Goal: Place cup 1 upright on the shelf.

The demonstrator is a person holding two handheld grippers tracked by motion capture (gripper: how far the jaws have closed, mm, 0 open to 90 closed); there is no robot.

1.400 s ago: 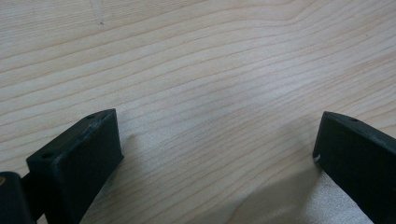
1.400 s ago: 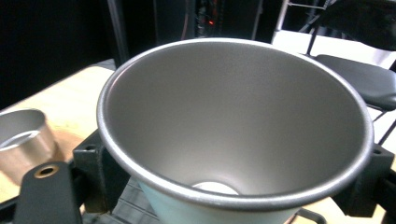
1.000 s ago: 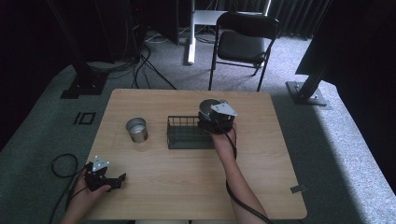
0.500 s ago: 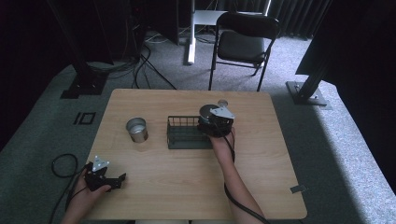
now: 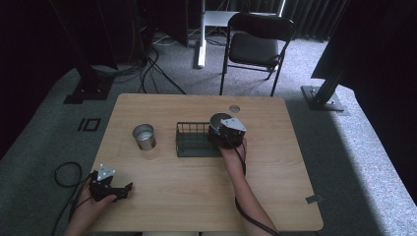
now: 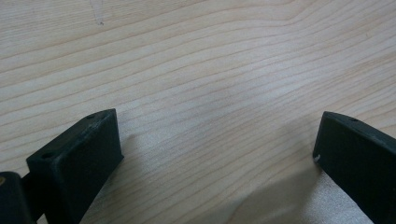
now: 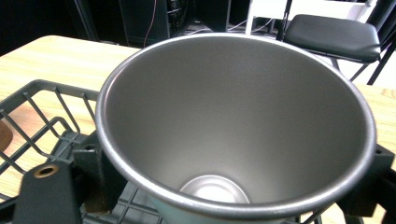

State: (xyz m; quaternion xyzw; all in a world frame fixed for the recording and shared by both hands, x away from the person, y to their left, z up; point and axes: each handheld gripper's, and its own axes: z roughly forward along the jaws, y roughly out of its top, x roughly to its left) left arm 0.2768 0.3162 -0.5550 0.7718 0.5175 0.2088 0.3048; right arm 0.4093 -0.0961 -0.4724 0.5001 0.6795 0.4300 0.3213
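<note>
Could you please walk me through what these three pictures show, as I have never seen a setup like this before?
There is no robot here: a person sits at a wooden table and holds a hand-operated two-jaw gripper in each hand. The high view comes from a fixed camera above the table. The other two come from small cameras riding on each gripper, looking along its black jaws.

On the table stand a metal cup and a dark wire basket.

The right gripper is at the basket's right end and grips a second metal cup; its own view looks straight down into that cup, with the basket's wires below it.

The left gripper rests near the table's front left corner, jaws wide apart with bare wood between them, holding nothing.
</note>
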